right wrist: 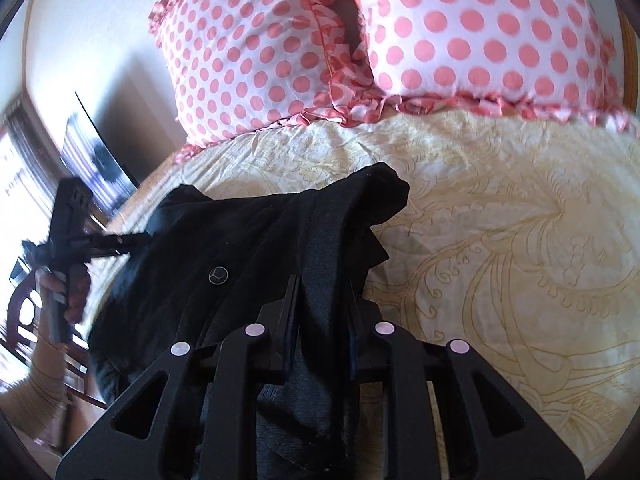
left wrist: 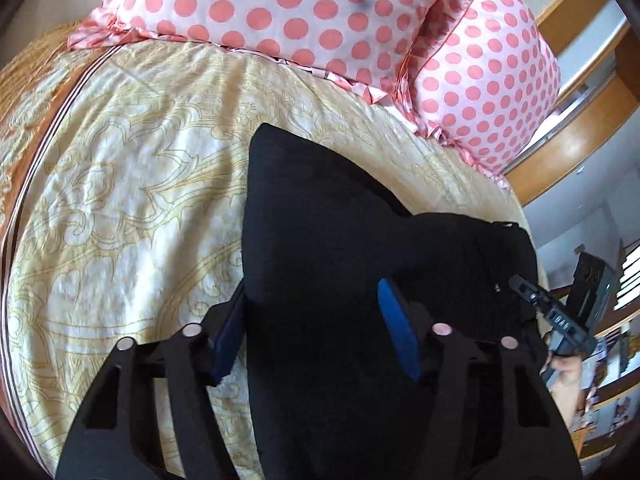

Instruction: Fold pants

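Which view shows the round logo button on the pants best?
The right wrist view: the round button sits sharp and unobstructed on the black pants, left of the right gripper. In the left wrist view the pants are a featureless dark mass; no button is discernible.

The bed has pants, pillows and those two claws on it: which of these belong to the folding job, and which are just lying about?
Part of the job:
- black pants
- right claw, shut on a fold of the pants
- left claw, open, with the pants between its fingers

Just lying about:
- polka-dot pillows
- yellow patterned bedspread under the pants
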`<action>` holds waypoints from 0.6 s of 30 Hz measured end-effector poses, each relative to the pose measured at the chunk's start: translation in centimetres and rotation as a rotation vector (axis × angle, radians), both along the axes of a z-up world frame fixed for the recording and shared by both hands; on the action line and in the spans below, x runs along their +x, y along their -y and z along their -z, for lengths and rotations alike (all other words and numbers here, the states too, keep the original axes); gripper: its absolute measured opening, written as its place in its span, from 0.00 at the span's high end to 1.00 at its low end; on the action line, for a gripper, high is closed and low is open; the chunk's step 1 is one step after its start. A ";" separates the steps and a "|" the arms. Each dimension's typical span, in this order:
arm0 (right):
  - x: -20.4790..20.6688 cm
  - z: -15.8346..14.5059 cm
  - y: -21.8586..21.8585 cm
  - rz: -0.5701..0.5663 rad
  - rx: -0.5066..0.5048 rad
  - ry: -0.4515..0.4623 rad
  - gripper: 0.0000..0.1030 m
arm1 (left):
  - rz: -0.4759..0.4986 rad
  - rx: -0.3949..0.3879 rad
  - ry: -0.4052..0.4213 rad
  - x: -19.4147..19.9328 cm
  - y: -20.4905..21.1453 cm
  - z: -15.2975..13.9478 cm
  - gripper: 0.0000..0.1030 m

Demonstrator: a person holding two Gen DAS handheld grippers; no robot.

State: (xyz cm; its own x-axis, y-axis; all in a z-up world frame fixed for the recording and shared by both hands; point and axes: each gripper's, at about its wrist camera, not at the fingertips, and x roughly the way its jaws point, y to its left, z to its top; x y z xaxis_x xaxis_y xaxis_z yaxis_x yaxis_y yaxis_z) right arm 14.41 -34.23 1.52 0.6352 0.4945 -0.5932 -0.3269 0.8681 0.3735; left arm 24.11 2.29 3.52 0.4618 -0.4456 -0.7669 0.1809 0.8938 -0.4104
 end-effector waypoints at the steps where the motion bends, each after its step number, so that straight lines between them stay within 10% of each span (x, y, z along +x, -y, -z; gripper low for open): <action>1: 0.2 0.3 0.4 -0.002 0.036 -0.018 0.79 | 0.000 0.012 0.003 0.0 0.3 0.0 0.49; 7: 1.0 1.9 1.9 -0.006 0.179 -0.079 0.76 | -0.006 0.029 0.044 -1.0 -0.2 -0.3 0.95; 18: 2.3 -2.1 1.4 -0.025 0.229 0.022 0.84 | -0.012 0.040 0.208 -0.1 0.4 -4.0 0.97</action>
State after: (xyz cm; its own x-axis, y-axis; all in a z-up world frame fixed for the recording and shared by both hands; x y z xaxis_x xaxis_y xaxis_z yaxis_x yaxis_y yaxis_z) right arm 16.72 -35.61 3.60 0.6322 0.6304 -0.4504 -0.3576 0.7531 0.5522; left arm 24.04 1.84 7.50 0.6170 -0.4104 -0.6715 0.2476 0.9112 -0.3294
